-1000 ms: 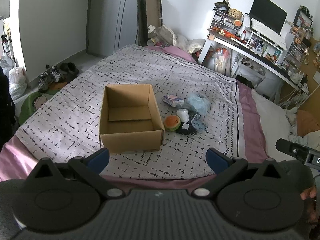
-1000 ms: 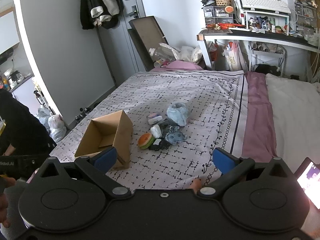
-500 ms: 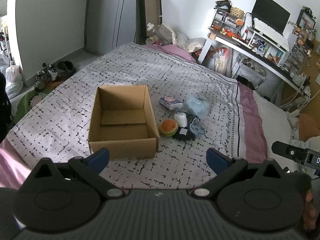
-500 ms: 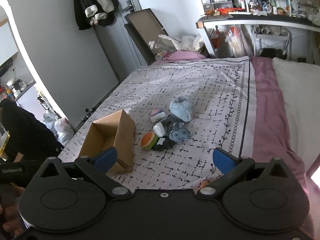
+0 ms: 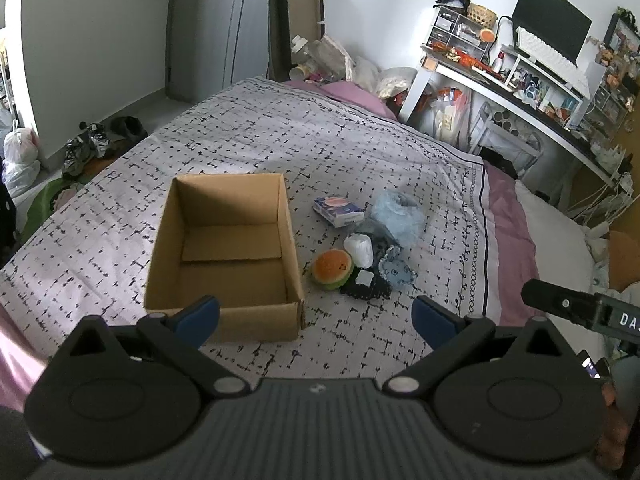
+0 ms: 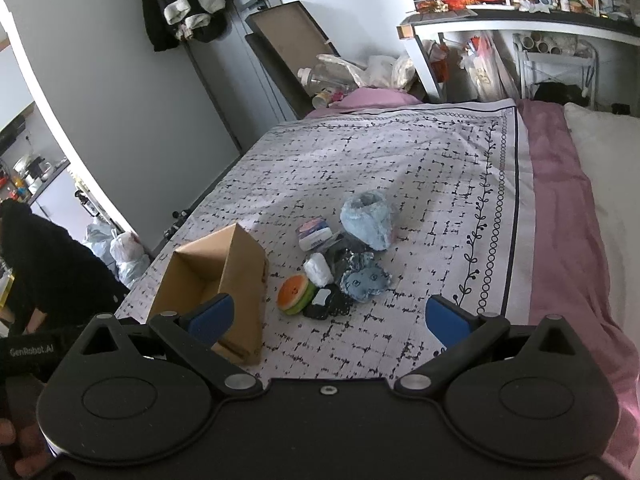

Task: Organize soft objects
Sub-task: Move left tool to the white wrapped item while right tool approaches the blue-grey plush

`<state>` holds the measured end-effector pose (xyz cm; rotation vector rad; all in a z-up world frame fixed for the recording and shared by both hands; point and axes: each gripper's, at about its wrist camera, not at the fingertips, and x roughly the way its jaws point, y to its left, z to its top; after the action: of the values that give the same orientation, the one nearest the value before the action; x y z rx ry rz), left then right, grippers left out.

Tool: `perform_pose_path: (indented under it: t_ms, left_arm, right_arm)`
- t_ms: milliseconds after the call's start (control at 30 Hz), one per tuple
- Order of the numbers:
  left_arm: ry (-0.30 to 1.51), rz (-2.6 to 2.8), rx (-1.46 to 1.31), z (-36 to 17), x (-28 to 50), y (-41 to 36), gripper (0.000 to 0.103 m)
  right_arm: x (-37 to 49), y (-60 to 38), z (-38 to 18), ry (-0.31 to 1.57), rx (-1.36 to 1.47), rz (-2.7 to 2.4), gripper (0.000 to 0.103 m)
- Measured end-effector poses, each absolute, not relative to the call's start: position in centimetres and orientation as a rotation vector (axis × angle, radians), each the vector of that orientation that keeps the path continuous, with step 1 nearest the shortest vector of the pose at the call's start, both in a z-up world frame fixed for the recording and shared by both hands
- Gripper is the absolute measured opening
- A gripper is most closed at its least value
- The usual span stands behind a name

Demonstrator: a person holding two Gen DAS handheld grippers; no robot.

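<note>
The soft things lie in a loose heap on the patterned bedspread, just beside the right wall of an open cardboard box that holds nothing visible. They will likely be light and yielding, so a pinch should sink in before it holds — best taken across the bulk of each piece, not at an edge. The round orange-and-green plush sits nearest the box and looks plump enough to squeeze across its middle; the small white roll touches it from behind and could shift with it. The pale blue crumpled bundle farther back looks filmy and may slip or trail. A flat dark knitted piece and a blue-grey frilled cloth lie low on the bedspread, so their raised folds are probably the only purchase. A small printed tissue pack rests behind the heap, apart from the plush. The left gripper hangs above the near edge of the bed with jaws spread wide and nothing between them; the right gripper is likewise spread and empty.
</note>
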<state>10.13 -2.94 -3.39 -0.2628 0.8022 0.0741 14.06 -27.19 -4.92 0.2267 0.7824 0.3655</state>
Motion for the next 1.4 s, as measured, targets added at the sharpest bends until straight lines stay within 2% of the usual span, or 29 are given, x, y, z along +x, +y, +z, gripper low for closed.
perform_pose_path:
  t_ms: [267, 567, 667, 733, 1100, 1400]
  left_arm:
    - [0.809, 0.06, -0.259, -4.2, 12.8, -4.0, 0.099]
    - [0.832, 0.052, -0.262, -5.4, 16.5, -5.2, 0.09]
    - [0.843, 0.055, -0.273, -6.0, 17.6, -5.5, 0.086]
    - [0.853, 0.05, -0.276, -6.4, 18.6, -5.8, 0.082]
    - [0.894, 0.032, -0.289, -9.3, 23.2, -6.9, 0.061]
    - [0.936, 0.031, -0.323, -12.5, 26.7, -7.0, 0.058]
  right_arm:
    - [17.3, -27.9, -6.2, 0.823, 0.314, 0.34, 0.103]
    - [21.0, -28.3, -7.7, 0.847, 0.399, 0.337, 0.099]
    - [22.4, -28.4, -8.4, 0.865, 0.42, 0.311, 0.093]
    - [23.3, -28.7, -9.1, 0.875, 0.456, 0.307, 0.083]
    - [26.3, -28.9, -15.2, 0.972, 0.566, 0.31, 0.074]
    - [28.4, -28.9, -18.1, 1.026, 0.581, 0.289, 0.072]
